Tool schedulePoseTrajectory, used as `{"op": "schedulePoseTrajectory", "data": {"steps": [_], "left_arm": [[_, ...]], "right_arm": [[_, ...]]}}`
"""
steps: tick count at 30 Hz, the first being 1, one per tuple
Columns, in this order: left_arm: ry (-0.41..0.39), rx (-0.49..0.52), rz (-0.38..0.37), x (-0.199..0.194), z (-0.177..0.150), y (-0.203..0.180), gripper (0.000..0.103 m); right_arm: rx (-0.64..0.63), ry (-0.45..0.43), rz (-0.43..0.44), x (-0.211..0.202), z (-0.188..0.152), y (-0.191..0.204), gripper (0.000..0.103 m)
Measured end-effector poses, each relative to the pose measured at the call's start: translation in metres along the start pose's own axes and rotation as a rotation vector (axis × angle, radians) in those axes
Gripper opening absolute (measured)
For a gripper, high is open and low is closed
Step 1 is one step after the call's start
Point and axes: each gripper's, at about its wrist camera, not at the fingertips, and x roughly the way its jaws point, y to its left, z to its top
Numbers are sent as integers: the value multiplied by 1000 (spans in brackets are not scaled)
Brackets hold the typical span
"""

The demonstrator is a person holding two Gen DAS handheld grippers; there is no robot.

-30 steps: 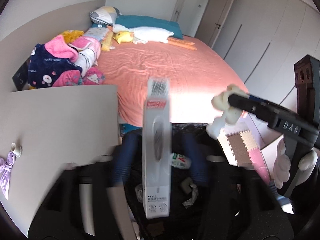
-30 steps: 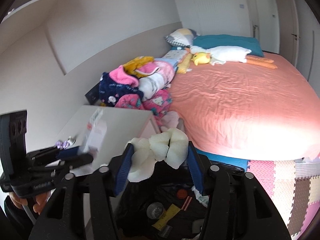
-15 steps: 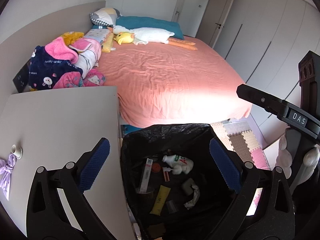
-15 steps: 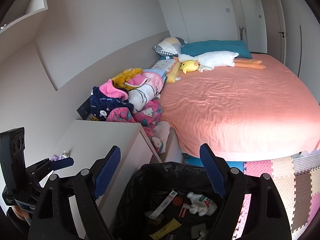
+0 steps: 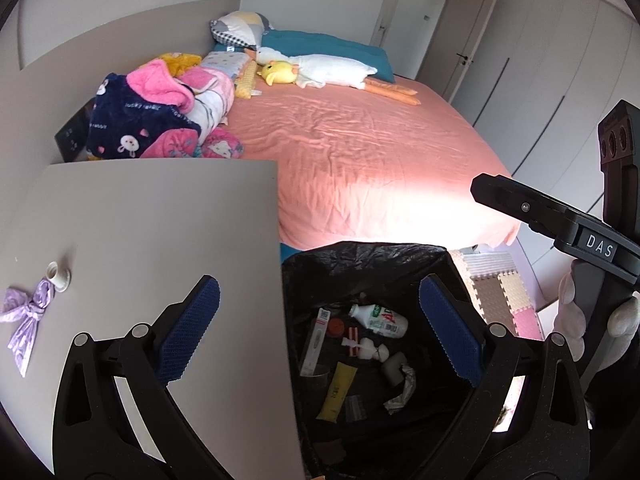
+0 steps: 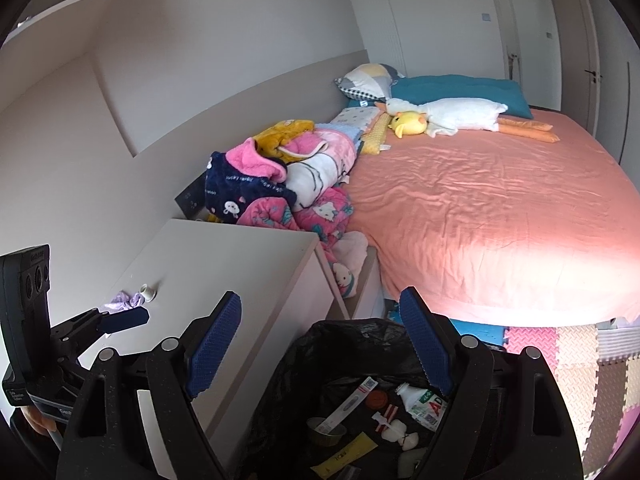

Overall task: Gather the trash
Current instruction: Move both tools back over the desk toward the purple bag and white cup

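Note:
A bin lined with a black bag (image 5: 360,256) (image 6: 304,360) stands between the bedside table and the bed. In it lie a long white package (image 5: 314,342) (image 6: 348,402), a white bottle (image 5: 380,320) (image 6: 424,400), a yellow sachet (image 5: 336,390), white crumpled tissue (image 5: 370,350) (image 6: 396,432) and other scraps. My left gripper (image 5: 316,328) is open and empty above the bin's left rim. My right gripper (image 6: 320,344) is open and empty above the bin. The right gripper also shows at the right of the left wrist view (image 5: 540,212).
A grey bedside table (image 5: 140,220) (image 6: 240,264) holds a purple bow (image 5: 28,316) and a small white cap (image 5: 58,272). A pink bed (image 5: 360,148) carries a pile of blankets (image 5: 160,116) and plush toys (image 5: 320,68). Foam floor mats (image 5: 504,292) lie right of the bin.
My left gripper opened and the long white package fell into the bin. My right gripper opened and the white tissue wad fell in too. Both now hang open over the bin.

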Motion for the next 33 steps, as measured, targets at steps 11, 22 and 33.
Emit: {"op": "schedulePoseTrajectory", "data": {"steps": [11,22,33], "left_arm": [[-2,-82,70,-18,-20,38,96],[-14,-192,154,-37,-45,86,96],[-42,-302,249,-52,-67,136,96]], "right_arm": [[-61,49,70,27,1,44,82],[-133,101,133,56,-8,93,82],[-210,128,172,89,-10,141,82]]}}
